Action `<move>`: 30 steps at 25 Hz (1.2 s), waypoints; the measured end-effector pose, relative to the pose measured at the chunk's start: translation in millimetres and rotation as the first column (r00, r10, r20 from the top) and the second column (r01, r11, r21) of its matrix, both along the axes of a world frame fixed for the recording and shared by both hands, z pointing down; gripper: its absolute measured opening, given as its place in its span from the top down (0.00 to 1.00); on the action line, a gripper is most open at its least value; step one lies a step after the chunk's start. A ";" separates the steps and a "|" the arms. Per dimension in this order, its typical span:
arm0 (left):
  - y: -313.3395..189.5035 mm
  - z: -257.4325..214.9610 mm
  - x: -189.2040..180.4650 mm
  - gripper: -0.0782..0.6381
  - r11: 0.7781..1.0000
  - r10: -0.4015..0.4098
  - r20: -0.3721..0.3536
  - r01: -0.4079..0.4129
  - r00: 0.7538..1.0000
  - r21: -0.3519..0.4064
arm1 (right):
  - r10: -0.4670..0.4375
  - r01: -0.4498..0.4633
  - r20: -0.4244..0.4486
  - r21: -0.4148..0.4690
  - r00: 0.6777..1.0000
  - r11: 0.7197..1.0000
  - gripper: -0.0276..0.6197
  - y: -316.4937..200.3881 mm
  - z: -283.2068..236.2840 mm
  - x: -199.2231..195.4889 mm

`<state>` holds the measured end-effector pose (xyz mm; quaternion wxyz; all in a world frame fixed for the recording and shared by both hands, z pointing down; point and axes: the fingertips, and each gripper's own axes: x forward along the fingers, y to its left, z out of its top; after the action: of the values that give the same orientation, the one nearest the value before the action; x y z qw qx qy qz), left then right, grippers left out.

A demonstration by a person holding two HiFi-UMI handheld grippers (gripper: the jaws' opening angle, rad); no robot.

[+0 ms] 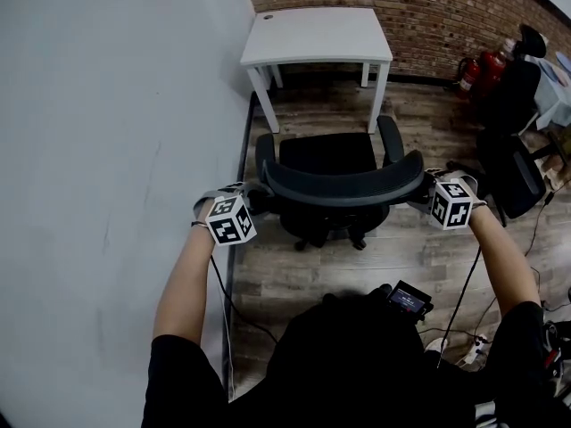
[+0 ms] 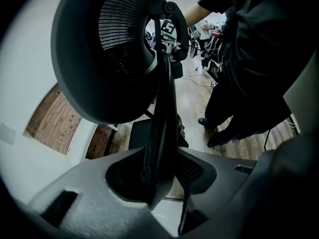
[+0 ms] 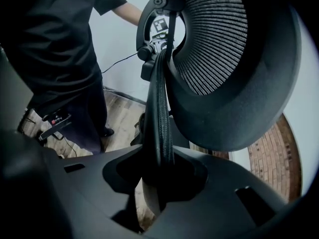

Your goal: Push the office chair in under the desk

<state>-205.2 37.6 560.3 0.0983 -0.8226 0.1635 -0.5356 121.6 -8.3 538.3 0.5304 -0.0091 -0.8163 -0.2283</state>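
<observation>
Firmly gripped office chair (image 1: 343,188), desk (image 1: 317,36) ahead

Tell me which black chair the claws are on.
The office chair facing the white desk: left claw and right claw each clamp a backrest edge. The other black chairs stand at the right, untouched.

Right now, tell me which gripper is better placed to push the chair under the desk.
Neither clearly: the left gripper and right gripper each clamp one end of the backrest, facing the desk. If one must lead, probably right: the chair sits slightly right of the desk's middle.
</observation>
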 end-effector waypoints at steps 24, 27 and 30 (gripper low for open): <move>-28.8 23.6 -13.5 0.75 0.999 0.028 0.123 -0.022 0.992 -0.049 | -0.003 0.004 0.081 -0.010 0.997 1.000 0.81 -8.3 1.4 -17.3; -29.2 25.6 -8.2 0.75 0.999 0.033 0.108 -0.029 0.994 -0.038 | -0.004 0.005 0.094 -0.007 0.996 1.000 0.81 -9.8 4.1 -13.0; -37.9 28.2 -4.2 0.75 0.999 0.042 0.091 -0.039 0.995 -0.036 | -0.003 0.003 0.089 -0.001 0.996 1.000 0.81 -19.7 7.4 -10.5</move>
<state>-209.4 -0.3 588.4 0.1023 -0.8017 0.1329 -0.5737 111.1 -28.0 545.7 0.4932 -0.0004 -0.8393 -0.2290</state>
